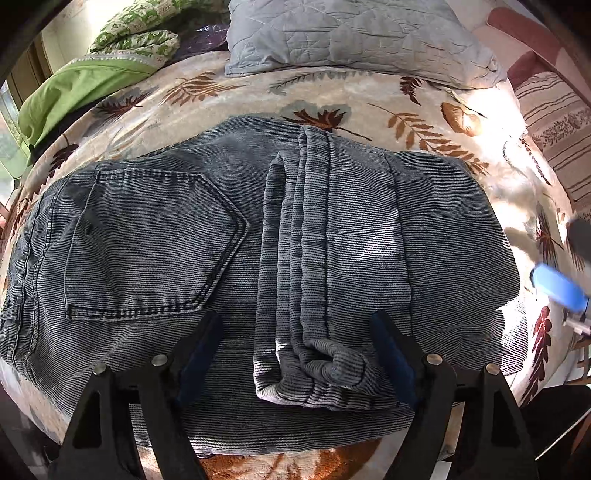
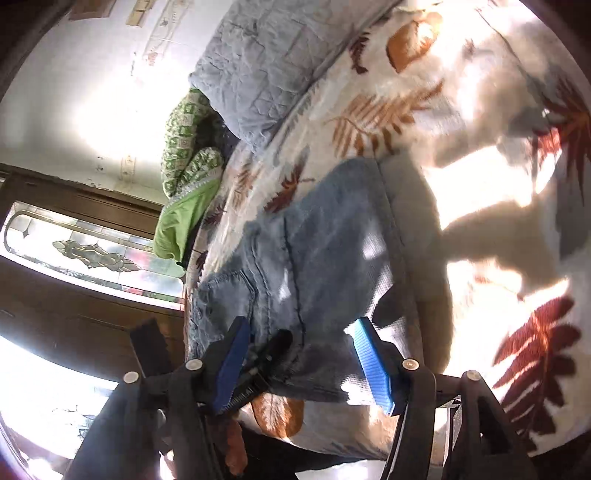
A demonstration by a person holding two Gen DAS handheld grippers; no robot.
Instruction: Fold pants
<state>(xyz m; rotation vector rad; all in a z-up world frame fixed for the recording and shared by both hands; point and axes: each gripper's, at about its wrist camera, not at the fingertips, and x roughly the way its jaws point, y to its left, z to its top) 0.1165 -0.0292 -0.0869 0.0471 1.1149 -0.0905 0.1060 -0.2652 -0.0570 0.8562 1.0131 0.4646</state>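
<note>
Showing in left view only: pants (image 1: pixel 236 236) back pocket (image 1: pixel 155 240), rolled hems (image 1: pixel 317 365)
Left gripper (image 1: pixel 295 354): jaws apart over hems
Right gripper (image 2: pixel 306 362): jaws apart at bed (image 2: pixel 424 103) edge

pants (image 1: pixel 229 236) folded on bed (image 1: pixel 424 110), near its front edge | leg ends (image 1: pixel 325 258) on top of pants | pillow (image 1: pixel 351 33) behind pants | bedding (image 1: pixel 85 81) at far left corner
</note>
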